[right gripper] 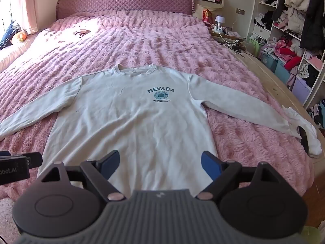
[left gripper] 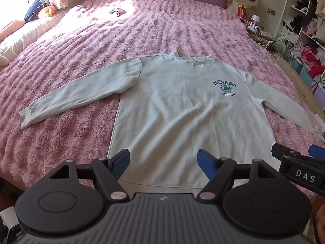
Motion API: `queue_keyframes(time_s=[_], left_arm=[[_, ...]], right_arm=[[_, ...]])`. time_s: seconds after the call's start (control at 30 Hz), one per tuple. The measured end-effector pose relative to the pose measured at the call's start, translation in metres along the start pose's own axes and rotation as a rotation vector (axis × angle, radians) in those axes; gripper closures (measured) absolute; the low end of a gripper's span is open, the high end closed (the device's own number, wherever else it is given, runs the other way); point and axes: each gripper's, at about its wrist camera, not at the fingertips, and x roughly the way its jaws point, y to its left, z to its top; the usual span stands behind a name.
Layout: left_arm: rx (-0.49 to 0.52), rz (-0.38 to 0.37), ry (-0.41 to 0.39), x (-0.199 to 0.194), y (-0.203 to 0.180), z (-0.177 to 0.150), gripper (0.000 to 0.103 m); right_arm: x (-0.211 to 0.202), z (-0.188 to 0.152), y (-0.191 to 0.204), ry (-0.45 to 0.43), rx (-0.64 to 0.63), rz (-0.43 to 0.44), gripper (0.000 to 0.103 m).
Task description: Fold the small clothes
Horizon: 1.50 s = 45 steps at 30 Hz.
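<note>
White sweatshirt (left gripper: pixel 178 109), "NEVADA" print, flat face-up on pink bed (left gripper: pixel 81 61), sleeves spread. Left tool (left gripper: pixel 163 162) and right tool (right gripper: pixel 160 163): fingers spread wide, nothing between, above hem.

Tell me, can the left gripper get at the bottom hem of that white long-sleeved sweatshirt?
Probably yes. The left gripper hangs open just above the white sweatshirt's bottom hem, with nothing lying between them on the pink fluffy bedspread.

Left gripper (left gripper: pixel 163 162) and right gripper (right gripper: pixel 160 163): both angled downward, jaws spread wide, apparently nothing between the blue pads, side by side.
</note>
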Motion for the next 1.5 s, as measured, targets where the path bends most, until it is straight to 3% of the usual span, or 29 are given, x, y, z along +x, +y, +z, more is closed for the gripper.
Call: queue_keyframes(time_s=[1.5], left_arm=[[-0.013,0.001,0.023,0.012,0.001,-0.015,0.014]], right_arm=[[0.001,0.003,0.012,0.008,-0.005,0.0,0.02]])
